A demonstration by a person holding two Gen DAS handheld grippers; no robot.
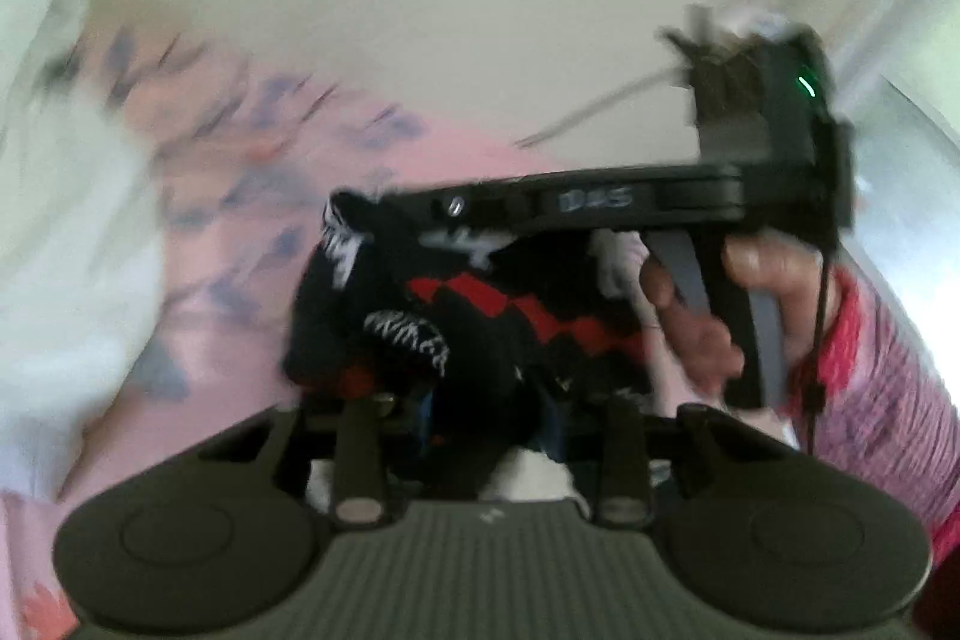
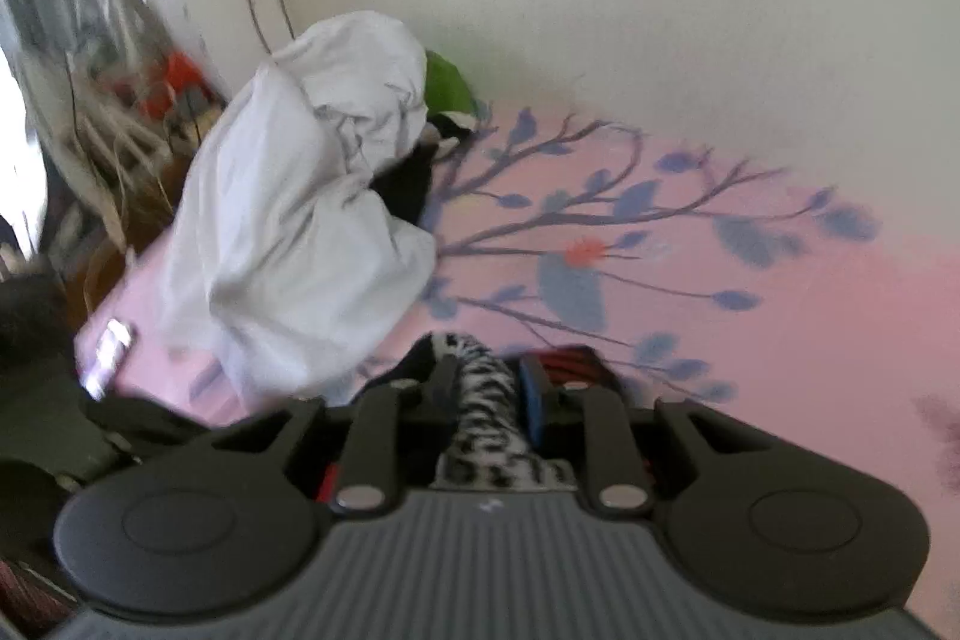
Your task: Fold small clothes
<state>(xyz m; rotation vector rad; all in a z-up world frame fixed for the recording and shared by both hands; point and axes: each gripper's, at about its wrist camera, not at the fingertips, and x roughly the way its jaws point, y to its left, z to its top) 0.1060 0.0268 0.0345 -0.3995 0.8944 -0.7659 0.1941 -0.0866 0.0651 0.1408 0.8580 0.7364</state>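
**A:** What is the place?

**B:** I see a bed with a pink sheet (image 2: 780, 316) printed with blue branches, against a pale wall (image 2: 660, 10). A white bundle of cloth (image 2: 300, 232) lies at the far side of the bed, well apart from my work.

**A:** Where is the garment?

**B:** The small black, red and white garment (image 1: 480, 316) hangs in the air between both tools, bunched, not flat. My left tongs (image 1: 480, 400) are closed on its lower part. My right tongs (image 2: 486, 394) are closed on a patterned strip of it; in the left view they reach across above the cloth.

**A:** How far is the folding?

**B:** I judge it is early or in the middle. I see no neat fold and no finished pile. The left view is blurred, so I cannot tell the creases. I think it must still be laid on the sheet and folded.
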